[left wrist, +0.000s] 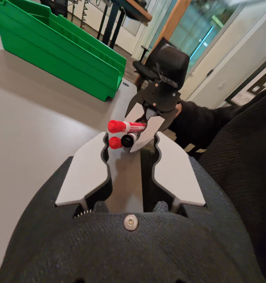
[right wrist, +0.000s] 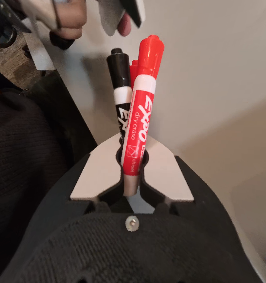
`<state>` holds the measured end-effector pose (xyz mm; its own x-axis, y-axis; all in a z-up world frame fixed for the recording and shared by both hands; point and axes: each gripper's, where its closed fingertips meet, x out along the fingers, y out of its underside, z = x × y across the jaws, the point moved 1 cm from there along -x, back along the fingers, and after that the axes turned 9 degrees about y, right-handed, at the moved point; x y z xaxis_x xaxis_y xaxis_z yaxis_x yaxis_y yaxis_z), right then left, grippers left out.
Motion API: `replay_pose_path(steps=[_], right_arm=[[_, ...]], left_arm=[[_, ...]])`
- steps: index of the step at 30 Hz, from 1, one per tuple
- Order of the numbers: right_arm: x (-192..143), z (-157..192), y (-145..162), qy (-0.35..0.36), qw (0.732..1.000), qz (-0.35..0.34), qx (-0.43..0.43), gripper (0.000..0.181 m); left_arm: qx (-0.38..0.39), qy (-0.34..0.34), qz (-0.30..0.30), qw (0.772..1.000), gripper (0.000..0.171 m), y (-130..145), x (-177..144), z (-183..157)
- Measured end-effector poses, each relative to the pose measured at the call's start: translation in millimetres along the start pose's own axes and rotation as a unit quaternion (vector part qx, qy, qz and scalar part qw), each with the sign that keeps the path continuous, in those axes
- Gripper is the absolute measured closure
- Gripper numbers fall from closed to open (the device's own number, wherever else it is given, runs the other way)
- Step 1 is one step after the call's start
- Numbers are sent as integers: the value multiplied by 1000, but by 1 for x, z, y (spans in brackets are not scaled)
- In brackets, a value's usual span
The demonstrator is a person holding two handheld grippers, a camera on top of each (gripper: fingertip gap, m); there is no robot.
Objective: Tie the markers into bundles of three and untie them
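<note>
My right gripper is shut on three dry-erase markers held as a bundle above the grey table: a red marker in front, a black marker to its left, and a second red marker mostly hidden behind them. My left gripper is open and empty, and its tips sit just short of the marker caps. In the left wrist view the right gripper faces me with the upper red marker, the lower red cap and the black cap. The left gripper shows blurred at the top of the right wrist view.
Green plastic bins stand nested on the table at the far left. A black office chair stands beyond the table's edge. The person's dark clothing fills the right side, and a hand holds the left gripper.
</note>
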<state>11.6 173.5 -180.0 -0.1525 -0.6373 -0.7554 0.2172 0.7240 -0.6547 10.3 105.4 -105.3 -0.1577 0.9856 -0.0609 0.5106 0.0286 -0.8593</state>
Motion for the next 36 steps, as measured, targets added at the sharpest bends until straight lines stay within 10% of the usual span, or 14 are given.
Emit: replay_pose_path(steps=[11, 18, 36], right_arm=[[4, 25, 0, -30, 999, 10, -37, 162], [5, 30, 1, -36, 998, 14, -42, 162], [12, -7, 9, 1, 997, 51, 51, 162]], left_arm=[[-48, 22, 73, 996, 120, 28, 12, 1], [-91, 68, 39, 993, 151, 21, 16, -5], [-155, -15, -123, 980, 152, -21, -16, 42]])
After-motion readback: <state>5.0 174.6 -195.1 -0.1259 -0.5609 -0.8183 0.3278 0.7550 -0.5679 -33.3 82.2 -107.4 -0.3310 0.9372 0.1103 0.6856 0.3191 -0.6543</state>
